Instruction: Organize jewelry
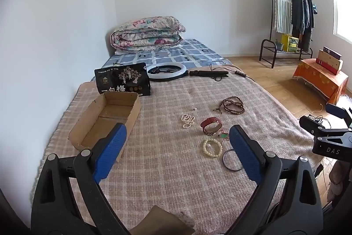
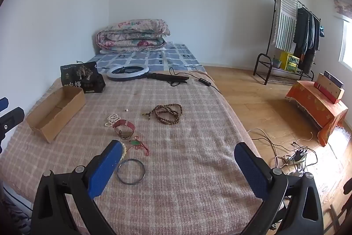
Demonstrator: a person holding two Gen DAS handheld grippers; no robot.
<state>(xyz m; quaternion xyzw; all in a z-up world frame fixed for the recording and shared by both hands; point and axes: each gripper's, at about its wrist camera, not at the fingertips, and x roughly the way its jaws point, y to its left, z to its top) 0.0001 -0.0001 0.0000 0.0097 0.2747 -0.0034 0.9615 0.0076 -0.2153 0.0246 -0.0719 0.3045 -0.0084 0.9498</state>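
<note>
Jewelry lies loose on a plaid blanket (image 1: 167,164): brown wooden prayer beads (image 1: 233,105) (image 2: 168,113), a white pearl bracelet (image 1: 187,120) (image 2: 112,119), a red-strapped watch (image 1: 210,124) (image 2: 124,127), a cream bead bracelet (image 1: 212,148), a green pendant on red cord (image 2: 137,144), a dark bangle (image 2: 131,171) (image 1: 230,160) and one small loose bead (image 1: 195,108). An empty cardboard box (image 1: 105,119) (image 2: 55,112) sits to the left. My left gripper (image 1: 176,147) is open and empty above the blanket. My right gripper (image 2: 178,162) is open and empty, near the bangle.
A black snack bag (image 1: 123,79) stands behind the box. A ring light (image 1: 167,71) with its cable lies further back, and a folded quilt (image 1: 147,33) at the head of the bed. Right of the bed are wooden floor, a clothes rack (image 2: 294,36), an orange-draped stand (image 2: 316,107) and cables.
</note>
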